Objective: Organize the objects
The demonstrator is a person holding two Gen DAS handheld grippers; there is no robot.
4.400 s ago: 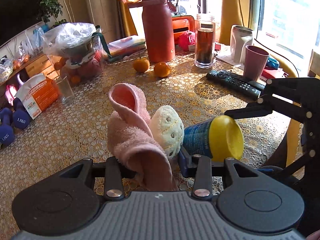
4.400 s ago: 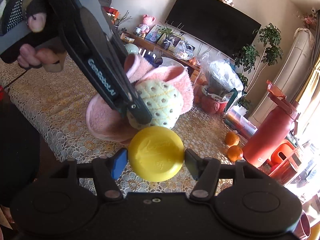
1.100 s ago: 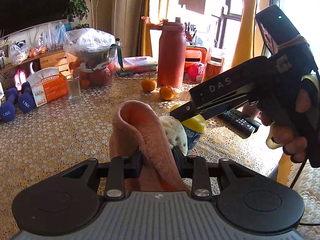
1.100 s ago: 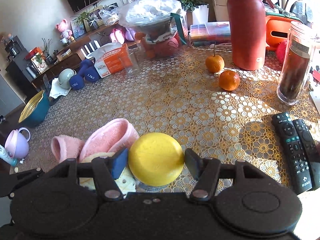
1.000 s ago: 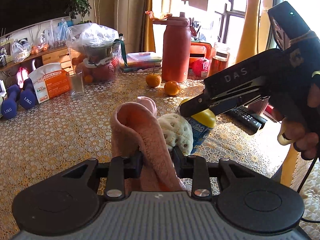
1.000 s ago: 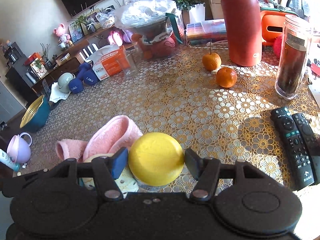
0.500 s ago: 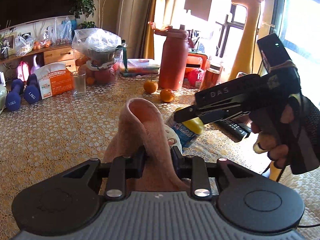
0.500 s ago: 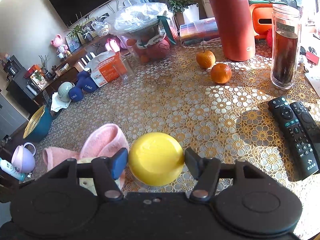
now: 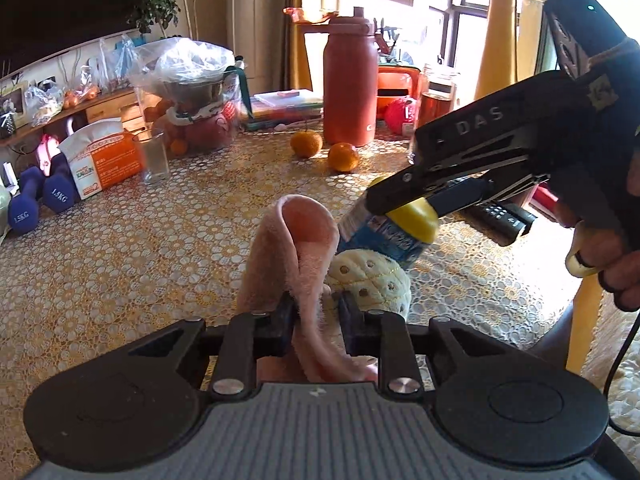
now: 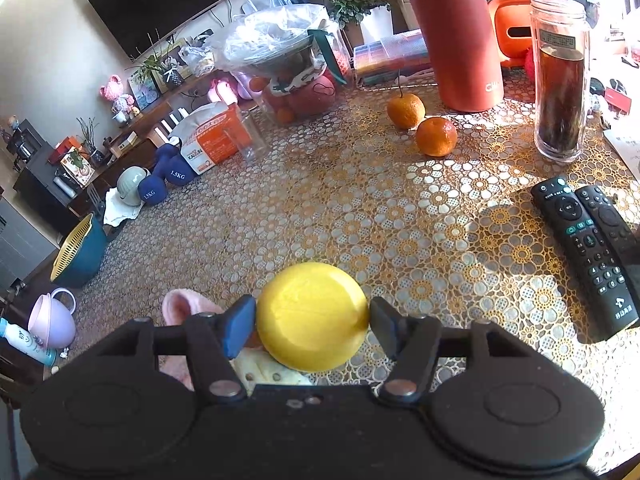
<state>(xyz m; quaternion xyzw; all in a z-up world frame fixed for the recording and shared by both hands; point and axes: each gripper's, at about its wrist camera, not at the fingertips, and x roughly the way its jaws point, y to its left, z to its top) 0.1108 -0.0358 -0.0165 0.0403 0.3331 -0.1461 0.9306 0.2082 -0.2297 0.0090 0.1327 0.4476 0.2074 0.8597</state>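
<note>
My left gripper (image 9: 316, 316) is shut on a fluffy pink slipper (image 9: 296, 256) with a cream pineapple-shaped front (image 9: 372, 280), held just above the lace-covered table (image 9: 160, 248). My right gripper (image 10: 312, 324) is shut on the yellow cap (image 10: 312, 316) of a blue-labelled bottle (image 9: 384, 232). In the left wrist view the bottle tilts down with its bottom end beside the slipper's opening. In the right wrist view the slipper (image 10: 180, 308) shows only partly, under the gripper.
On the table stand a red flask (image 10: 456, 32), a glass jar of dark liquid (image 10: 560, 76), two oranges (image 10: 436, 136), two black remotes (image 10: 588, 248), a drinking glass (image 9: 154, 156), an orange tissue pack (image 9: 100, 156), blue dumbbells (image 9: 36, 200) and a bagged fruit bowl (image 9: 192, 92).
The bottle has tipped lower and come closer to the slipper's opening. The left gripper has kept its hold on the slipper and shifted slightly.
</note>
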